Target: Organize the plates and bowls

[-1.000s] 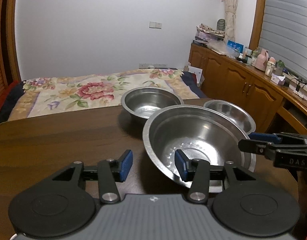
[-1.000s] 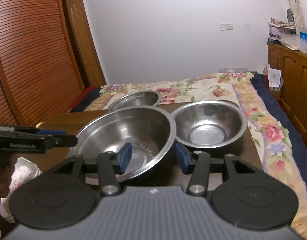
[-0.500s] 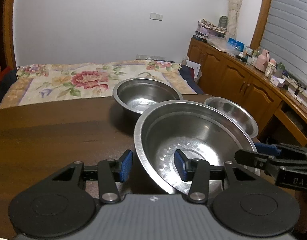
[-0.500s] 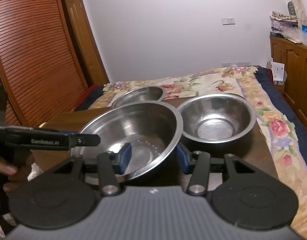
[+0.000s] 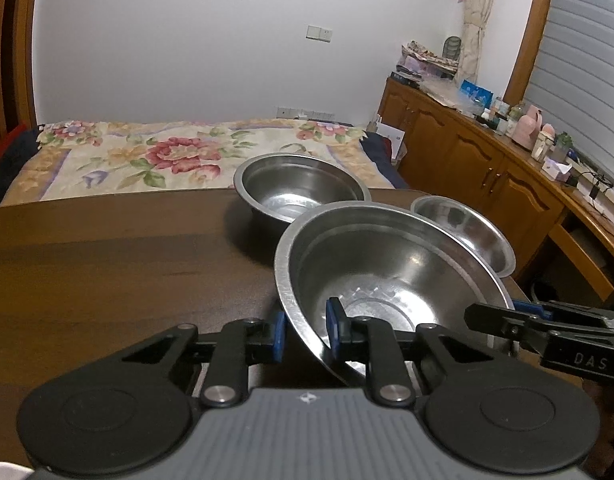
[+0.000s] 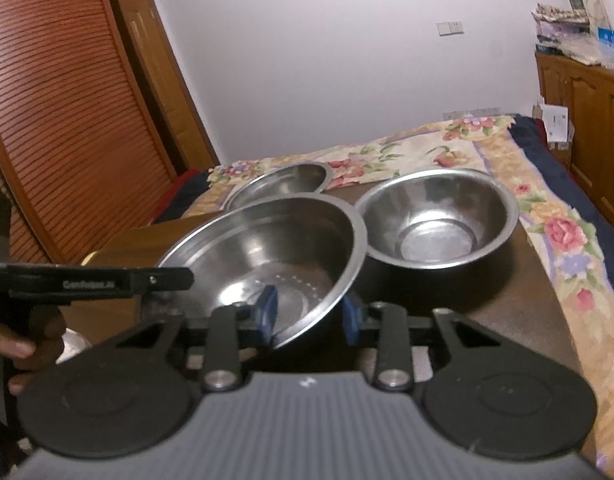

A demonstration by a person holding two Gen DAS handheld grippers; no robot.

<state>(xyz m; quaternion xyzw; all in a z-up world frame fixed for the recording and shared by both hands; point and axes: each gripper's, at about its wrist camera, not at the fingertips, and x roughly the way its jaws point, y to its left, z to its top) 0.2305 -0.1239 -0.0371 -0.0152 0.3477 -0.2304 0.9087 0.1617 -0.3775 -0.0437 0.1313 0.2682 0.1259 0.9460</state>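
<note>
Three steel bowls stand on a dark wooden table [image 5: 107, 264]. The large bowl [image 5: 391, 276] is nearest, with a dimpled bottom. My left gripper [image 5: 305, 334] is shut on its near-left rim. My right gripper [image 6: 309, 314] straddles its right rim [image 6: 347, 276] with the jaws narrowed, one finger inside and one outside; contact is unclear. The large bowl also shows in the right wrist view [image 6: 263, 252]. A medium bowl [image 5: 301, 190] sits behind it; the right wrist view shows it at the left [image 6: 283, 184]. A smaller bowl [image 5: 463, 228] stands at the right; it also shows in the right wrist view [image 6: 435, 216].
A bed with a floral cover [image 5: 155, 156] lies beyond the table's far edge. Wooden cabinets [image 5: 487, 168] with clutter on top line the right wall. A slatted wooden door [image 6: 67, 120] is at the left. A white cloth [image 6: 73, 344] lies by the hand.
Both grippers have closed in on the large bowl's rim from opposite sides. The left jaws went from open to shut on the rim; the right jaws narrowed around the opposite rim.
</note>
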